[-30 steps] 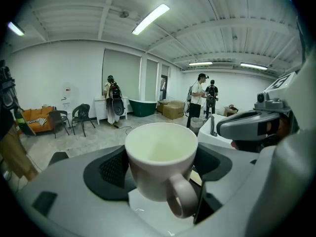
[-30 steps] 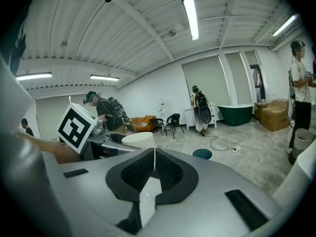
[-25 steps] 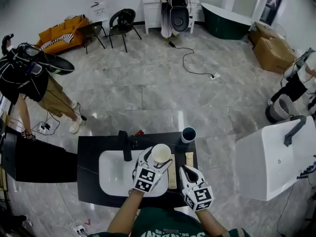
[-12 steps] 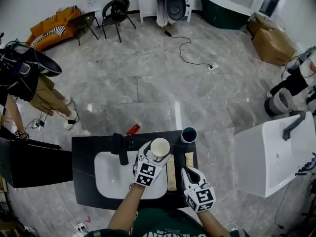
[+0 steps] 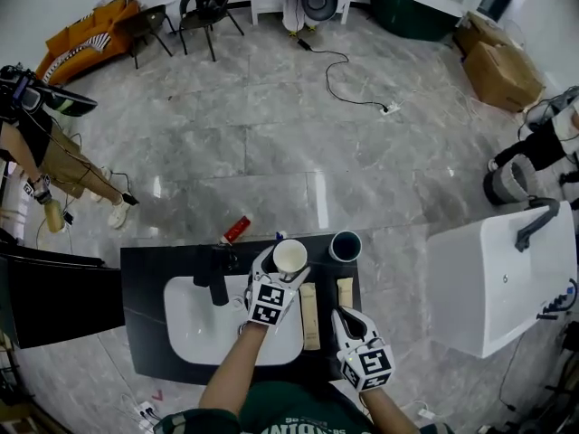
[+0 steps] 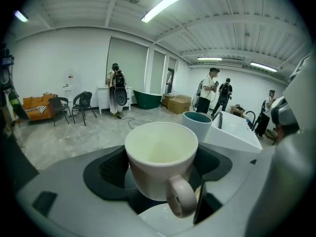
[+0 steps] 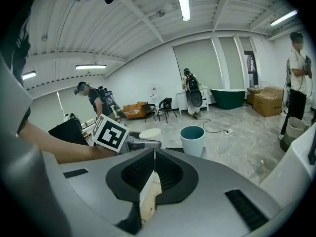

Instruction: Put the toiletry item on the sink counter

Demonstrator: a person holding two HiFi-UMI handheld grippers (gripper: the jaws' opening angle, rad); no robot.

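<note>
Mug (image 5: 290, 255) and left gripper (image 5: 286, 266) have shifted toward the table's far edge, nearer the teal cup (image 5: 345, 245).

- Left jaws clamp the mug by its sides. It is upright, with the handle toward the gripper camera.
- Mug is cream, glossy ceramic, round, with a thick loop handle and nothing inside. It is held at the far right rim of the basin (image 5: 194, 324); cannot tell if its base touches.
- Right gripper (image 5: 349, 319): jaws pressed shut on a flat beige packet (image 7: 148, 197), seen edge-on, with faint print on its face.
- Table (image 5: 145, 315) is matte black, with a white rounded basin sunk into it. A black faucet (image 5: 217, 283) stands on the far side.
- A pale wooden strip (image 5: 310, 315) lies right of the basin.
- Floor (image 5: 271, 134) is grey marbled tile, shiny. A red tube (image 5: 237, 230) lies just beyond the table.
- An orange sofa (image 5: 86, 30) stands far left.
</note>
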